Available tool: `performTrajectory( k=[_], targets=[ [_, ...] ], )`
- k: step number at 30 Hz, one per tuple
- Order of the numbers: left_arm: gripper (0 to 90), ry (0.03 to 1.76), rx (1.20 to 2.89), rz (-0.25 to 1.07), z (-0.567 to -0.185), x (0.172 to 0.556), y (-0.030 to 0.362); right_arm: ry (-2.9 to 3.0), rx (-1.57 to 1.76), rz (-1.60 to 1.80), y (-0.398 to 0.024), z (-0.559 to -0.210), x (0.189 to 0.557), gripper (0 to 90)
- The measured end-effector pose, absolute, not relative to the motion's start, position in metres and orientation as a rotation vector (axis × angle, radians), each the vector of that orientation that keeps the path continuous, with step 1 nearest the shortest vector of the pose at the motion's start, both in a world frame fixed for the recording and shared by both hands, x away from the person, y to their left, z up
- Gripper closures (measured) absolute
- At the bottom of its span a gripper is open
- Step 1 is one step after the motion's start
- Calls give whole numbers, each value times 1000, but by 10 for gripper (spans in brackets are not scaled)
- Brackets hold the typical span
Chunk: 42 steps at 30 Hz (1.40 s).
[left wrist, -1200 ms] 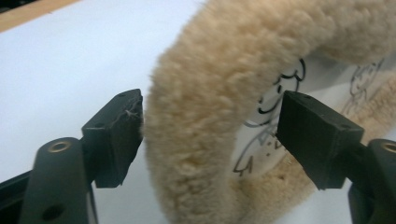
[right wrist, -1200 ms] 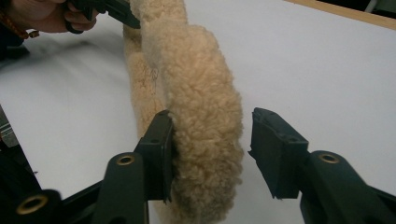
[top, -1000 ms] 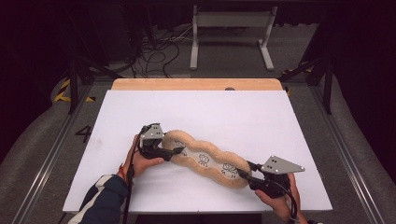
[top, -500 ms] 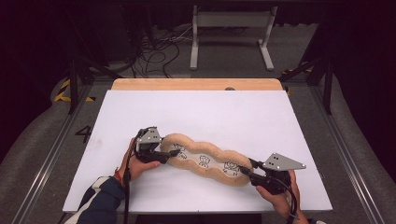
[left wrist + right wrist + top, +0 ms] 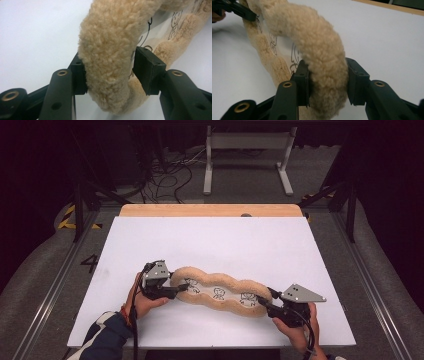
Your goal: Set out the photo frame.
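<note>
Step in hand: you are taking hold of both ends of the fleece cushion (image 5: 220, 292), one gripper at each end, probably to lift or reposition it.
Left gripper (image 5: 181, 289): its jaws have just been closing on the cushion's left-end rim; in the left gripper view the near pad presses into the pile, while the far pad (image 5: 147, 67) looks only just at the fleece, so the grip seems not yet firm.
Right gripper (image 5: 265, 301): half-closed and clamped on the right-end rim, both pads sunk into the pile in the right gripper view.
Where the cushion lies: flat on the white counter (image 5: 225, 240), toward your edge, running slantwise from left-back to right-front.
How it looks: long, lobed, tan, with a thick woolly rim around a pale inner panel printed with small line drawings.
Next move: finish squeezing on the left until both pads bite, then raise both hands together, keeping them level so the soft body doesn't sag or slip.
</note>
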State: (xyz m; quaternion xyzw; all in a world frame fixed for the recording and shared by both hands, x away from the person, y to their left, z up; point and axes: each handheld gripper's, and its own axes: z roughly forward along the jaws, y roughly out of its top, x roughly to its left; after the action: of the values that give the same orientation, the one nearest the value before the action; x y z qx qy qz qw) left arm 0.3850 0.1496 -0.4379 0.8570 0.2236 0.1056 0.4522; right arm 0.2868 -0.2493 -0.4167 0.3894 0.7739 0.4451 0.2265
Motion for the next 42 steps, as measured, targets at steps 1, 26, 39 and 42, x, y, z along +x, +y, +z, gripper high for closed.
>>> performTrajectory(
  k=[1,26,39,42],
  targets=[
    [500,546,2120,263,-438,385,150,2138,1080,1216,-250,-419,286,606],
    [601,578,2094,289,-442,351,156,2199,996,1151,-251,-424,313,533],
    [602,589,2082,306,-444,345,155,2200,959,1145,-250,-426,318,499],
    [595,596,2080,323,-445,344,153,2196,957,1146,-250,-427,318,499]
  ],
)
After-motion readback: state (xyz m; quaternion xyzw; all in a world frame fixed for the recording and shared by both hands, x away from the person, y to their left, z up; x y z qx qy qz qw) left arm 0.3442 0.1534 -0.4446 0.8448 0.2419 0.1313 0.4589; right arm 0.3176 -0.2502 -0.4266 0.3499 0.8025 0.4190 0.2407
